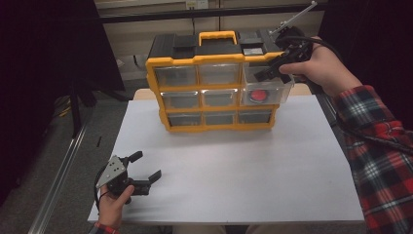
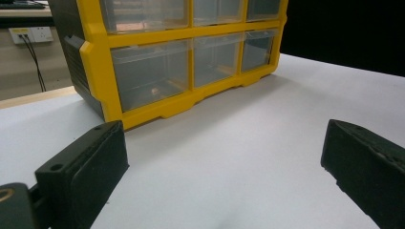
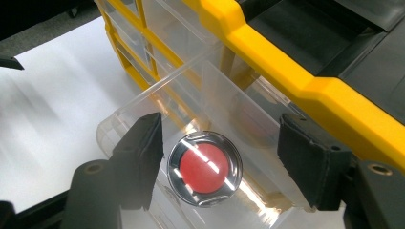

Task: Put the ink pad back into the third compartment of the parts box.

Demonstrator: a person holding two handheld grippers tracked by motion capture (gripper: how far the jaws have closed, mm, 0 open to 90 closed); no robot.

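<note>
A yellow and black organizer (image 1: 195, 61) with clear drawers stands at the back of the white table (image 1: 234, 165). Its top right drawer (image 1: 287, 87) is pulled out, and a red round disc with a chrome rim (image 1: 259, 95) lies in it. My right gripper (image 1: 270, 73) hovers over that drawer, pointing down into it. In the right gripper view its jaws stand apart on either side of the disc (image 3: 205, 168), without pressing on it, the right gripper (image 3: 222, 162) open. My left gripper (image 1: 146, 165) rests open at the table's front left with nothing between its jaws (image 2: 224, 157).
The other drawers (image 2: 153, 76) are pushed in and look clear; one bottom drawer holds a tiny speck I cannot make out. A black carry handle recess and yellow handle (image 1: 217, 36) top the organizer. Metal rails run along the floor at the left (image 1: 63, 165).
</note>
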